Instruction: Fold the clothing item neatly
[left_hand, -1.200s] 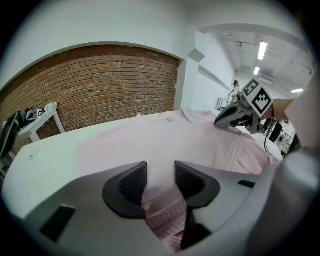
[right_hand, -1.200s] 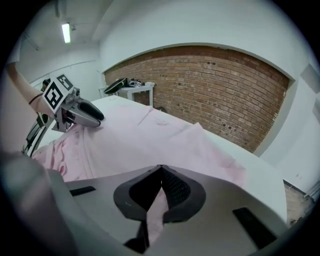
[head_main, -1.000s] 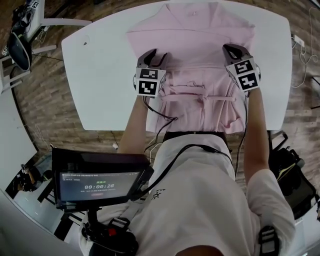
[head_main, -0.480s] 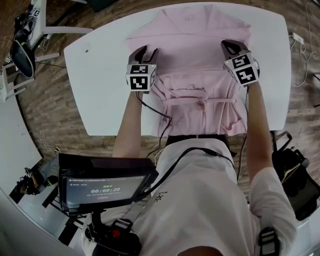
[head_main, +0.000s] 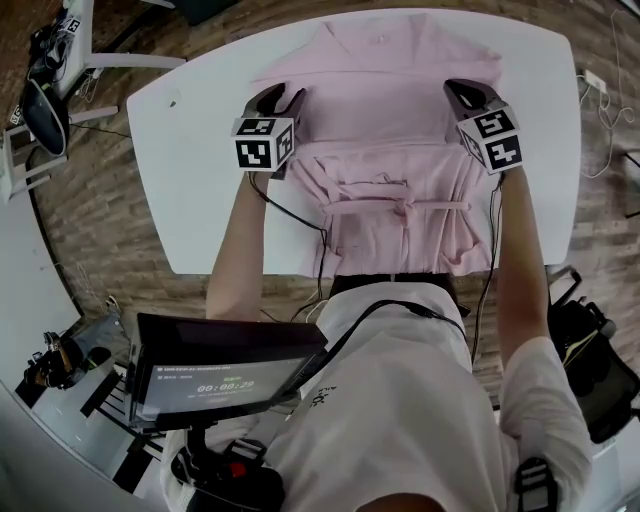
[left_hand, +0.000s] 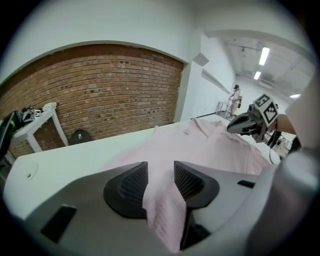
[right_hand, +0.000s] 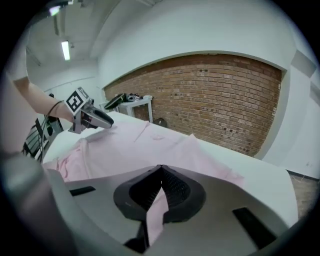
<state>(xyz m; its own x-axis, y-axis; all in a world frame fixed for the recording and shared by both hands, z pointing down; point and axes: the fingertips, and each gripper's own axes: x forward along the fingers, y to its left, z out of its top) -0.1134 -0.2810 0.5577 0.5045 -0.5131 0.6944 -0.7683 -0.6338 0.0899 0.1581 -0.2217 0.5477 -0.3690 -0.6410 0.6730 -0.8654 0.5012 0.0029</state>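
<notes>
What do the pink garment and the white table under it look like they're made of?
The pink collared garment looks like thin woven fabric, probably cotton: it is matte, creases and drapes softly. The white rounded table seems to be smooth laminate or painted board, given its even, flat top.

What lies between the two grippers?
Only the pink garment spans from the left gripper to the right gripper, seen in the head view.

Head view steeply above the table (head_main: 190, 170); gripper views low across it toward brick wall (left_hand: 100, 90)
</notes>
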